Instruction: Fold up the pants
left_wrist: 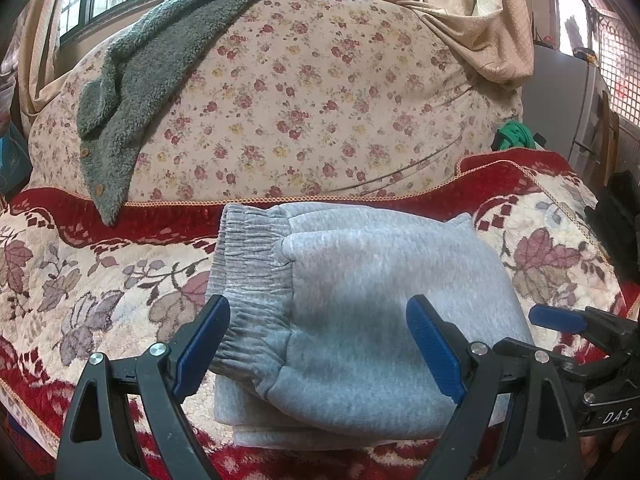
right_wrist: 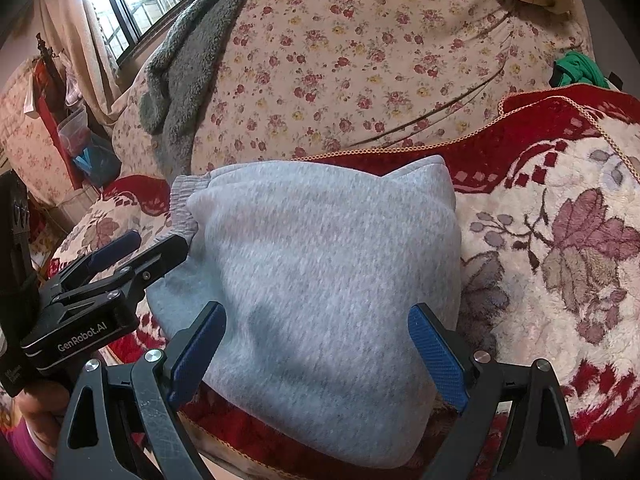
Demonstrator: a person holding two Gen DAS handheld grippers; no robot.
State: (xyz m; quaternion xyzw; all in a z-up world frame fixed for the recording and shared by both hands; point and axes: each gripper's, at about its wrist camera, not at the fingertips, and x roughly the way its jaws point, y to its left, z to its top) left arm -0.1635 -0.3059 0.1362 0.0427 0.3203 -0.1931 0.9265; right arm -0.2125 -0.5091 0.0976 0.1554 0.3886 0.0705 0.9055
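Observation:
Grey sweatpants [left_wrist: 360, 300] [right_wrist: 320, 260] lie folded into a compact stack on a red and cream floral blanket [left_wrist: 100, 280] [right_wrist: 560, 240]. Their ribbed waistband [left_wrist: 248, 264] lies on the stack's left side. My left gripper [left_wrist: 318, 344] hovers over the near left part of the stack, open, its blue pads [left_wrist: 204, 344] wide apart and gripping nothing. My right gripper [right_wrist: 318, 354] hovers over the near right part, also open, with the cloth lying beneath its spread fingers. Each gripper shows in the other's view: the right gripper [left_wrist: 568, 328] and the left gripper [right_wrist: 148, 246].
Behind the blanket rises a bulky rose-patterned quilt [left_wrist: 320, 100] with a grey-green fleece garment [left_wrist: 140, 80] draped over it. A green cloth [left_wrist: 514, 136] [right_wrist: 576, 68] sits at the far right. Beige curtains [left_wrist: 480, 20] and windows are beyond. A hand [right_wrist: 36, 404] holds the left gripper's handle.

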